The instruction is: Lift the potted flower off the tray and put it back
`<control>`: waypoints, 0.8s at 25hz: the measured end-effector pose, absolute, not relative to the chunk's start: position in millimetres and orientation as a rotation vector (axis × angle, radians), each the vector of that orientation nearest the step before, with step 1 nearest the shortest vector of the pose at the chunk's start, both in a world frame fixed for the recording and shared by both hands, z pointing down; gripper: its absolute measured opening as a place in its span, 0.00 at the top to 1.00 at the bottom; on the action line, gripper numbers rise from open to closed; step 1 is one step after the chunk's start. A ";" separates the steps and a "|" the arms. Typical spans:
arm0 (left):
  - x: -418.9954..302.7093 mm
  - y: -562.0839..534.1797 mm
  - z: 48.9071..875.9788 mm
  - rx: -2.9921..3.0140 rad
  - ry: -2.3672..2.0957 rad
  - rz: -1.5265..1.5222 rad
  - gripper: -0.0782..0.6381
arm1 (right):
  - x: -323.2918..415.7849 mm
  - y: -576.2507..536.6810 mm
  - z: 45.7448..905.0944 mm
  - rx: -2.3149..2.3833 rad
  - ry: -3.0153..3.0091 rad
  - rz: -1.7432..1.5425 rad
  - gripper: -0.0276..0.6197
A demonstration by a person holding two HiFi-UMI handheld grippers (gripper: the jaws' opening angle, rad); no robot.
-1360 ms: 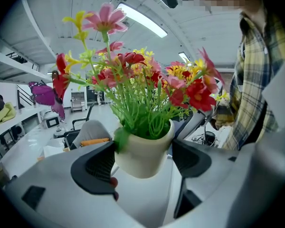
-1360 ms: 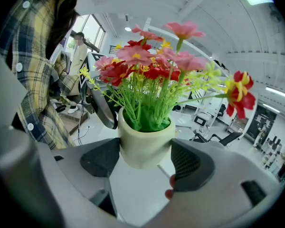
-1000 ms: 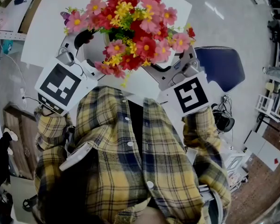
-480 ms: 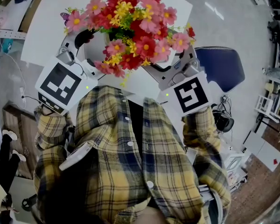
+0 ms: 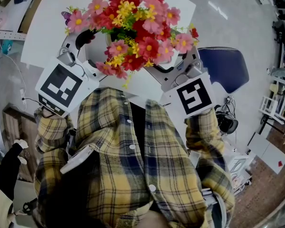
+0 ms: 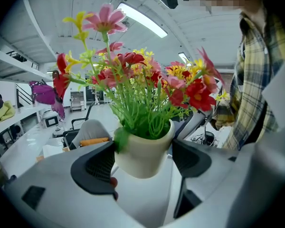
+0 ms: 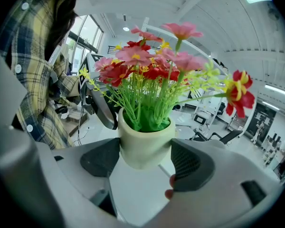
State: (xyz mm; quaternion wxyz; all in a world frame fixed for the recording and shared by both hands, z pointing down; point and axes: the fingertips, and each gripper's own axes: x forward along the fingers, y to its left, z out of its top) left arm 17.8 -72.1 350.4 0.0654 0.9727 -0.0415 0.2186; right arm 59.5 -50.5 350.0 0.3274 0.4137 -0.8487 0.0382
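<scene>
Inspector: White table (image 5: 52, 27) fills the upper head view, with bare floor beyond it. Where is the potted flower (image 5: 137, 32)?

Recorder: It is raised close to the person's chest, over the near table edge, and its blossoms spread across both gripper fronts. No tray shows in any view, so the pot appears lifted clear of it.

Inspector: Left gripper (image 6: 143, 163)?

Recorder: Jaws are drawn in to the pot's width, with one ribbed pad against each side of the cream pot below the rim. The pot looks slightly tilted in that view.

Inspector: Right gripper (image 7: 145, 160)?

Recorder: Likewise, its pads press on opposite sides of the pot, with nothing else between them.

Inspector: Reason for the double hold?

Recorder: Judged: the grippers reach in from left and right, which steadies the top-heavy bouquet. It also makes the smooth, tapering pot less likely to slip.

Inspector: Surroundings and obstructions?

Recorder: A blue chair (image 5: 225, 68) stands at the person's right, well apart. The plaid shirt (image 5: 128, 160) is just behind the grippers. Blossoms hide the table beneath, so the return spot cannot be seen from above, and lowering calls for care.
</scene>
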 end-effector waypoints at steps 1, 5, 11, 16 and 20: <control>17.8 -71.9 350.7 2.933 -0.123 0.661 0.38 | 59.3 -50.3 350.4 1.083 -2.224 0.102 0.44; 17.3 -70.8 351.9 2.922 -0.117 0.666 0.39 | 58.8 -49.0 352.0 1.079 -2.224 0.121 0.44; 16.8 -69.6 351.5 2.910 -0.121 0.666 0.38 | 58.6 -47.7 351.7 1.063 -2.218 0.132 0.44; 17.3 -69.3 351.3 2.900 -0.117 0.671 0.38 | 59.4 -47.1 351.7 1.051 -2.210 0.142 0.44; 17.7 -69.0 350.5 2.881 -0.123 0.663 0.39 | 59.9 -46.2 351.0 1.044 -2.203 0.152 0.44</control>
